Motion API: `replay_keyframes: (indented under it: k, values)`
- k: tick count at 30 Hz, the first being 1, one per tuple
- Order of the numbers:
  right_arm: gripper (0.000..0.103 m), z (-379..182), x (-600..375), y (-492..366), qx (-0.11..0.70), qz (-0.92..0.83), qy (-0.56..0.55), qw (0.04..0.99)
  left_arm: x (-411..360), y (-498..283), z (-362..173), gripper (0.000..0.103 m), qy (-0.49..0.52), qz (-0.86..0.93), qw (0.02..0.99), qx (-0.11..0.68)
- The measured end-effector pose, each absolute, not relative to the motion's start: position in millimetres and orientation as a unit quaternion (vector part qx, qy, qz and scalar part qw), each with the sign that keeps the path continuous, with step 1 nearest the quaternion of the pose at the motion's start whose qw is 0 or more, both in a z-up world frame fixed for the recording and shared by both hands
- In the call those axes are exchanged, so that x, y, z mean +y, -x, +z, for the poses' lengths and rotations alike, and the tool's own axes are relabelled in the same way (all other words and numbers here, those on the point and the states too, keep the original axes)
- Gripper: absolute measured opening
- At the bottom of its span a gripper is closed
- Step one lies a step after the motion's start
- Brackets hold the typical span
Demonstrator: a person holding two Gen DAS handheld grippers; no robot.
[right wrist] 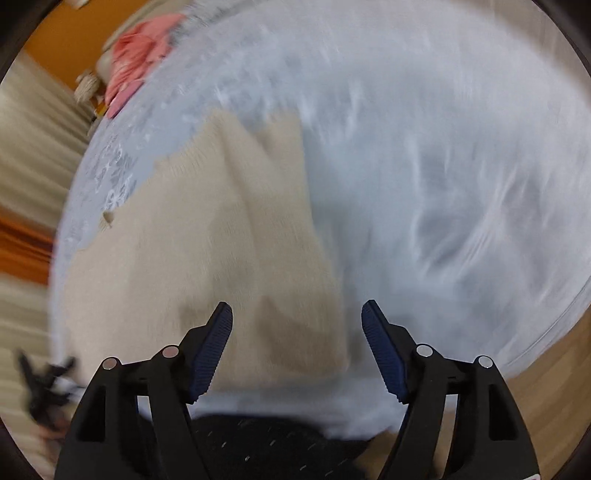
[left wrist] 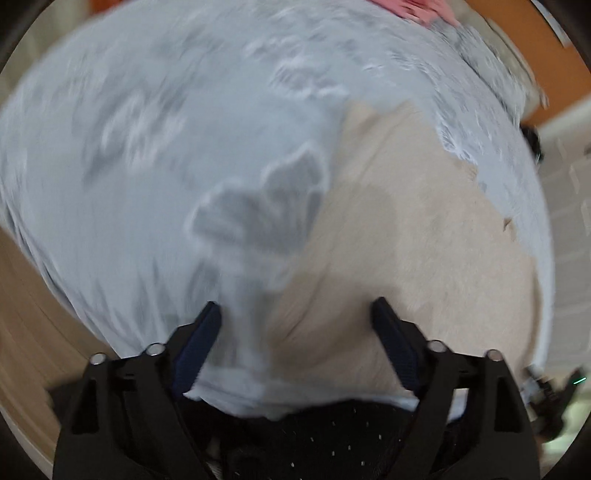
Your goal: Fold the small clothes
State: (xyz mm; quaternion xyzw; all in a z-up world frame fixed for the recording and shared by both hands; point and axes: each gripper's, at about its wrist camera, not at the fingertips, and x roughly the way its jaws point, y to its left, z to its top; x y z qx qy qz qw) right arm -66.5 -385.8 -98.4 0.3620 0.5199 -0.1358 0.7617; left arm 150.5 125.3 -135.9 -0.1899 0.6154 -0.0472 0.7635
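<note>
A beige garment (left wrist: 406, 240) lies flat on a pale blue-grey patterned tablecloth (left wrist: 129, 147), near the table's front edge. My left gripper (left wrist: 295, 308) hangs open just above the garment's left edge, where beige meets the cloth; its pads touch nothing. In the right wrist view the same beige garment (right wrist: 207, 240) fills the lower left, with a raised fold running up its middle. My right gripper (right wrist: 296, 305) is open over the garment's right edge and holds nothing. Both views are motion-blurred.
A pile of pink clothing (right wrist: 140, 55) sits at the far rim of the table (right wrist: 554, 317). Black fabric with small white dots (left wrist: 332, 435) lies at the near edge below the fingers. Wooden floor (left wrist: 29, 314) and an orange wall (right wrist: 66, 33) surround the table.
</note>
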Motion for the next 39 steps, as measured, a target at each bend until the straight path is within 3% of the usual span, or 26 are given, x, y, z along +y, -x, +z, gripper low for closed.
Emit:
replay_keyframes:
  k: [2,3,4,5,7,12,14,17,21,26,30,32,33,34,39]
  values:
    - [0.072,-122.1,-385.1,69.9,0.515,-0.107,-0.422,0.738,128.6,-146.5,-144.3,0.084,0.230,-0.056,0.749,0.619]
    - [0.067,-122.0,-385.4,68.8,0.504,-0.109,-0.423,0.745,128.3,-146.3,-145.1,0.084,0.235,-0.053,0.750,0.616]
    - [0.030,-120.4,-386.4,65.4,0.496,-0.103,-0.428,0.748,125.7,-147.9,-143.9,0.073,0.238,-0.056,0.751,0.613]
    - [0.026,-119.8,-388.1,62.7,0.489,-0.094,-0.445,0.744,122.8,-149.6,-141.8,0.041,0.248,-0.069,0.749,0.610]
    - [0.023,-101.5,-391.2,57.6,0.455,-0.079,-0.472,0.751,120.2,-154.3,-134.3,0.029,0.274,-0.078,0.738,0.612]
    - [0.022,-23.3,-375.4,50.0,0.420,-0.052,-0.368,0.828,130.5,-145.9,-94.1,0.016,0.271,-0.071,0.767,0.578]
    - [0.025,-45.8,-375.6,42.2,0.467,-0.085,-0.308,0.824,140.8,-142.2,-108.9,0.017,0.270,-0.048,0.760,0.590]
    - [0.032,-114.8,-385.5,37.4,0.553,-0.105,-0.316,0.764,148.4,-134.7,-147.0,0.018,0.298,-0.030,0.735,0.609]
    - [0.044,-83.3,-384.1,54.4,0.496,-0.149,-0.309,0.798,143.2,-130.5,-129.3,0.023,0.273,-0.032,0.759,0.590]
    - [0.052,-44.4,-380.0,33.6,0.473,-0.125,-0.261,0.832,131.2,-141.6,-93.9,0.059,0.239,-0.050,0.787,0.567]
    - [0.052,-46.2,-389.9,-19.0,0.472,-0.104,-0.252,0.838,112.9,-168.9,-91.0,0.061,0.205,-0.058,0.800,0.561]
    - [0.037,-51.7,-393.4,-38.8,0.477,-0.095,-0.257,0.835,102.6,-178.8,-102.7,0.060,0.173,-0.047,0.804,0.567]
    - [0.012,-54.6,-394.6,-45.2,0.481,-0.089,-0.260,0.833,101.1,-180.1,-106.5,0.060,0.167,-0.043,0.802,0.572]
    - [0.000,-63.2,-395.3,-58.9,0.491,-0.083,-0.263,0.827,97.8,-183.3,-115.9,0.060,0.162,-0.036,0.795,0.584]
    - [0.000,-99.0,-424.0,-72.9,0.511,-0.132,-0.283,0.801,108.0,-182.4,-134.3,0.062,0.192,-0.029,0.780,0.595]
